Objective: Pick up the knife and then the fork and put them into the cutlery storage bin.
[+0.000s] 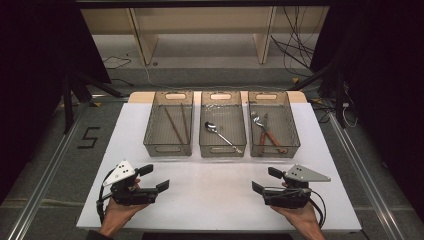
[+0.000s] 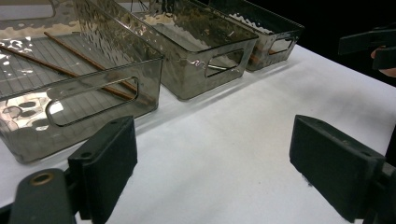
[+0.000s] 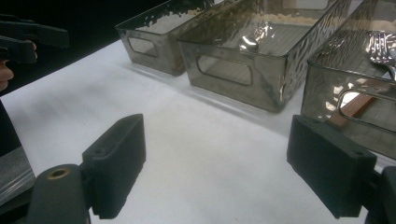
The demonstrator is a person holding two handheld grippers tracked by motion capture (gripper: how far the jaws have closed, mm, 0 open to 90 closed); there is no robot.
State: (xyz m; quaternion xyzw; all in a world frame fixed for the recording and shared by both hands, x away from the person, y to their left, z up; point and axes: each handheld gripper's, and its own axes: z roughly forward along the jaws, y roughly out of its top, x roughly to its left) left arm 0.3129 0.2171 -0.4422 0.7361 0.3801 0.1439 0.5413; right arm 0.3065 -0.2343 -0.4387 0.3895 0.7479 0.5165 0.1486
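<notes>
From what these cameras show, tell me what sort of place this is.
Probably a lab or recording workspace, not a kitchen. A white rectangular table stands on a bare floor with loose black cables trailing behind it, three clear smoked plastic bins of cutlery are lined up, and dark screens flank the setup.

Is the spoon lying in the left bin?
No, the spoon lies in the middle bin; the left bin holds chopsticks.

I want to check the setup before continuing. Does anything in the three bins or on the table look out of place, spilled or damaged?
Nothing stands out. The left bin holds two chopsticks, the middle bin a spoon, the right bin a fork and a knife lying crossed. The bins stand in a straight row. The white table shows no spill.
</notes>
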